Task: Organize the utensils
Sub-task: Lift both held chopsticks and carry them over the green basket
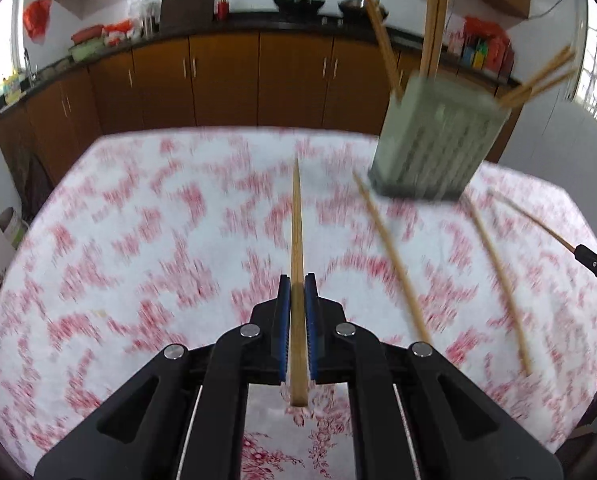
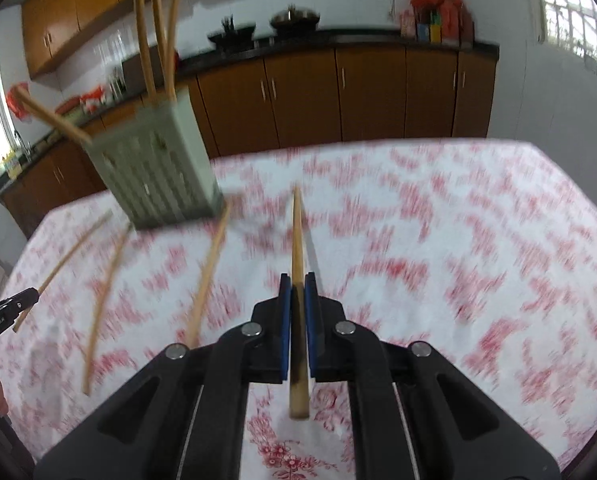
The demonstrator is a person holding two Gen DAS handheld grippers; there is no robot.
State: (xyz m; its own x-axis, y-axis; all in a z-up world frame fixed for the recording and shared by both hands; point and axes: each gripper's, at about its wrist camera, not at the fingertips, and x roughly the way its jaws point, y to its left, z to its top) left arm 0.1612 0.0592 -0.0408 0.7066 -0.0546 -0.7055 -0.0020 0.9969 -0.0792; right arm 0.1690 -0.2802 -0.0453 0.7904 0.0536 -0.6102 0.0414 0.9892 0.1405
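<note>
Both jaws are clenched, each on one bamboo chopstick: the left gripper [image 1: 298,292] grasps a chopstick [image 1: 297,248] pointing straight ahead, and the right gripper [image 2: 297,292] grasps another [image 2: 297,240] the same way, both lifted above the worktop [image 1: 138,240]. The step in hand looks like carrying picked chopsticks to the pale green slotted plastic holder [image 1: 438,148], which stands at the far side and already has several slim, straight sticks upright or leaning in it. Next, each stick likely needs tipping tip-down over the holder's open top before release. Two loose chopsticks [image 1: 392,260] [image 1: 498,280] lie near the holder on the red-and-white floral cloth, not yet collected. Motion blur softens everything.
</note>
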